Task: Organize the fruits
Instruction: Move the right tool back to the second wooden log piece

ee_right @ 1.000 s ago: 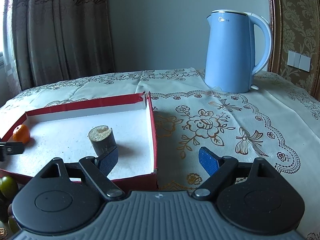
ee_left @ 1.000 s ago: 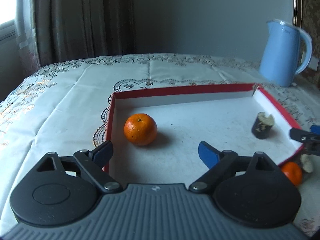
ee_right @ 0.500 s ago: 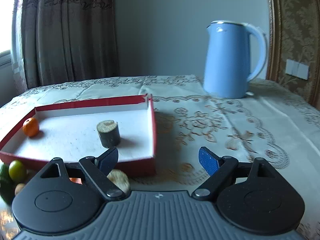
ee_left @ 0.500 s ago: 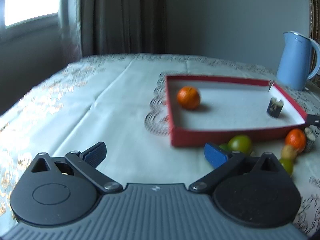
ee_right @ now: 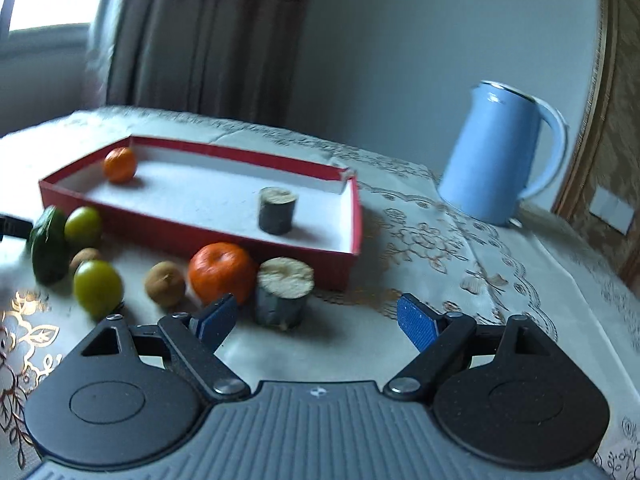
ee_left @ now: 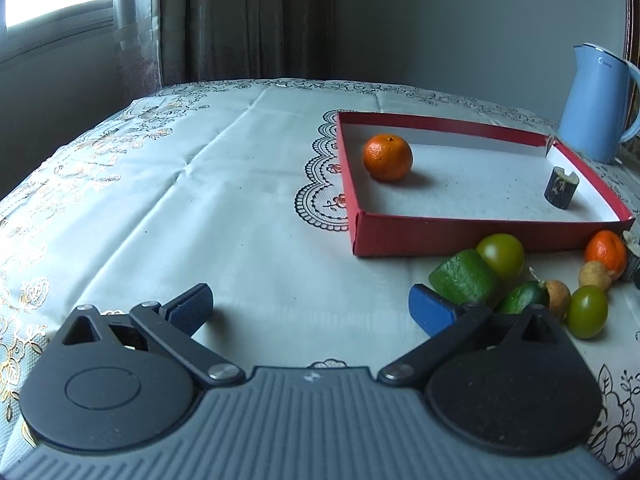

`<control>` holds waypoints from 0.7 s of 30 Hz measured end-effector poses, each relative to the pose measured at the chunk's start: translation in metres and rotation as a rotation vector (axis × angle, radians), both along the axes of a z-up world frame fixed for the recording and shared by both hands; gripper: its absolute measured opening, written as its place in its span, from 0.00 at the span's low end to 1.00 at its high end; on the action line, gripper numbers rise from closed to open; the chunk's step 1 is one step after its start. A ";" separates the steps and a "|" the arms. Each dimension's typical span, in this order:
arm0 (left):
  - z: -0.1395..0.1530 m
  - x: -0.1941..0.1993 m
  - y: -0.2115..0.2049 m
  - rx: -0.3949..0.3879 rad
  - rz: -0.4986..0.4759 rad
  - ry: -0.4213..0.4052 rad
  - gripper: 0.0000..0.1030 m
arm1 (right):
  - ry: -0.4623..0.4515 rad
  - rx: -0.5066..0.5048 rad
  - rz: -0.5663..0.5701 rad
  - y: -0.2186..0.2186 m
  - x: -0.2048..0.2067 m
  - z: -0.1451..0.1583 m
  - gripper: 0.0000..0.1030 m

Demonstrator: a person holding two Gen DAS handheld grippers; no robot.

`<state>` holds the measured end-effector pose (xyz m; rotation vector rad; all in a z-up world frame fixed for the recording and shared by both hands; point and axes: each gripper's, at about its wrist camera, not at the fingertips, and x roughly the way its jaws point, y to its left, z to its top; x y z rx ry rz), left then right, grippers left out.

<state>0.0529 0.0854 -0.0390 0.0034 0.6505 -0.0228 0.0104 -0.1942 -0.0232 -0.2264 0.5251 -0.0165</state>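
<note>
A red tray point(ee_left: 460, 236) with a white floor holds an orange point(ee_left: 387, 157) at its left end and a dark cut stub point(ee_left: 561, 189) at its right end. Loose fruit lies in front of it: a green chunk point(ee_left: 464, 278), a green round fruit point(ee_left: 501, 256), a second orange point(ee_right: 222, 272), a brown fruit point(ee_right: 165, 283) and a second stub point(ee_right: 283, 295). My left gripper point(ee_left: 310, 306) is open over bare cloth, left of the pile. My right gripper point(ee_right: 318, 318) is open, its left finger just short of the second stub and orange, touching neither.
A blue kettle point(ee_right: 498, 154) stands behind and right of the tray point(ee_right: 200, 228). Dark curtains and a window lie beyond the table's far edge. The patterned cloth point(ee_left: 160, 220) stretches left of the tray. The tip of the left gripper shows at the right wrist view's left edge.
Both grippers drew back from over the tray to in front of it. The left jaws spread wider. The right view tilted, and the loose fruit pile came into sight.
</note>
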 end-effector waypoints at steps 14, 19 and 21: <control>-0.002 0.003 0.000 -0.004 0.000 0.019 1.00 | 0.077 0.096 -0.027 -0.016 0.015 -0.007 0.67; -0.002 0.004 0.000 -0.001 0.000 0.020 1.00 | 0.089 0.112 -0.046 -0.018 0.019 -0.008 0.64; -0.002 0.004 0.000 -0.002 0.000 0.020 1.00 | 0.082 0.107 -0.046 -0.014 0.021 -0.008 0.55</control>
